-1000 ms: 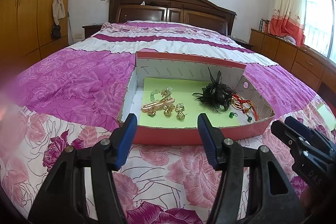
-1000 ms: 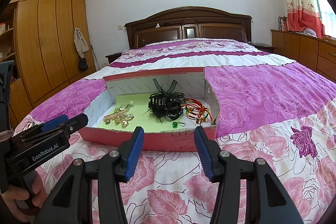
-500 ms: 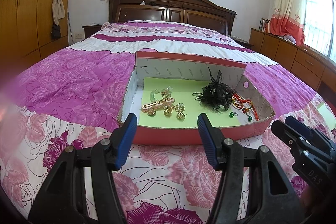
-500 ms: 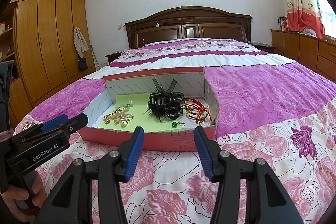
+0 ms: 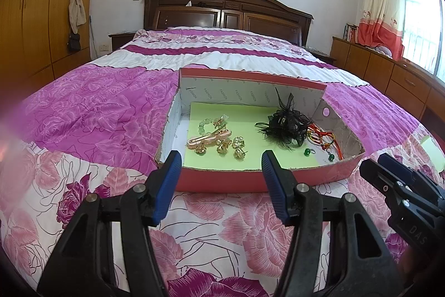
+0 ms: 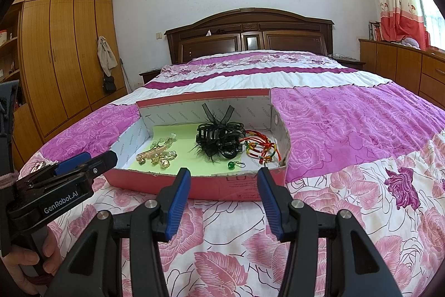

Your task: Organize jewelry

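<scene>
Jewelry, gold pieces (image 5: 219,139) beside a black feathered clip (image 5: 286,124), lies in a red cardboard box (image 5: 236,180) on the floral bedspread (image 5: 83,113); left gripper (image 5: 221,157) and right gripper (image 6: 224,174) hover released, box wall between.

Nothing is changing between the earlier pictures and now. The left gripper (image 5: 221,169) and the right gripper (image 6: 224,187) are showing no shift at the lower centre of their frames, and the jewelry box (image 5: 250,180) is showing none either.

Both wrist views look slightly downward across the bed toward the headboard (image 5: 226,10). Each sits near the red box (image 5: 250,178), which both share, the right view from further right
</scene>
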`<state>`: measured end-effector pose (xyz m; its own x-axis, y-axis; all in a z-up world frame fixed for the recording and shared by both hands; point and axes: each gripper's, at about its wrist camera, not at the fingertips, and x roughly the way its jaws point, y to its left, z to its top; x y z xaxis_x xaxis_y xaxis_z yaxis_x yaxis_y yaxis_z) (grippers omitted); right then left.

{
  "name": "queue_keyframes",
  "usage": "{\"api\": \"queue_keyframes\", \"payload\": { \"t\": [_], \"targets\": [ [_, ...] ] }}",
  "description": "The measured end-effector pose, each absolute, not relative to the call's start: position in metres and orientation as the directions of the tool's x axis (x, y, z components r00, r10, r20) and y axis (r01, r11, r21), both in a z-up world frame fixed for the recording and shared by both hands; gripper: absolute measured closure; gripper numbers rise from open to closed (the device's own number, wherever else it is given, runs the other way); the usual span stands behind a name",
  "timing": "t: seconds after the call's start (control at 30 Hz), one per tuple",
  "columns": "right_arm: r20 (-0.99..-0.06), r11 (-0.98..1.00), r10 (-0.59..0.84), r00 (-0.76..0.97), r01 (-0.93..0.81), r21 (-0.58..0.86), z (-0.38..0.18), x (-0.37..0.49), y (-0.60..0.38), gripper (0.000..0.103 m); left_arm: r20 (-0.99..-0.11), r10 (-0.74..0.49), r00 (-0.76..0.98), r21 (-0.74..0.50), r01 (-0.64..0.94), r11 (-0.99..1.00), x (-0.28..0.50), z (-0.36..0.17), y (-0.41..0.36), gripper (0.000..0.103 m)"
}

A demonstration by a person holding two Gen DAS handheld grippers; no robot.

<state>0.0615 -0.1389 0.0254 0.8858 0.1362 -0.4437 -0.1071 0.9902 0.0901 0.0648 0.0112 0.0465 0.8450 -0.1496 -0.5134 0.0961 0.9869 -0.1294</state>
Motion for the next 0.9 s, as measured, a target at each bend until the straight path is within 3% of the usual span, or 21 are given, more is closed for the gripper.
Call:
{"api": "queue_keyframes", "payload": {
  "t": [0.9],
  "targets": [
    [-0.444, 0.990, 0.136, 0.886, -0.106, 0.093, 0.0251, 0.0600, -0.1398, 0.050, -0.515, -0.149, 0.844, -0.125, 0.098, 0.987, 0.0636, 0.0462, 0.0119, 0.051]
  ]
}}
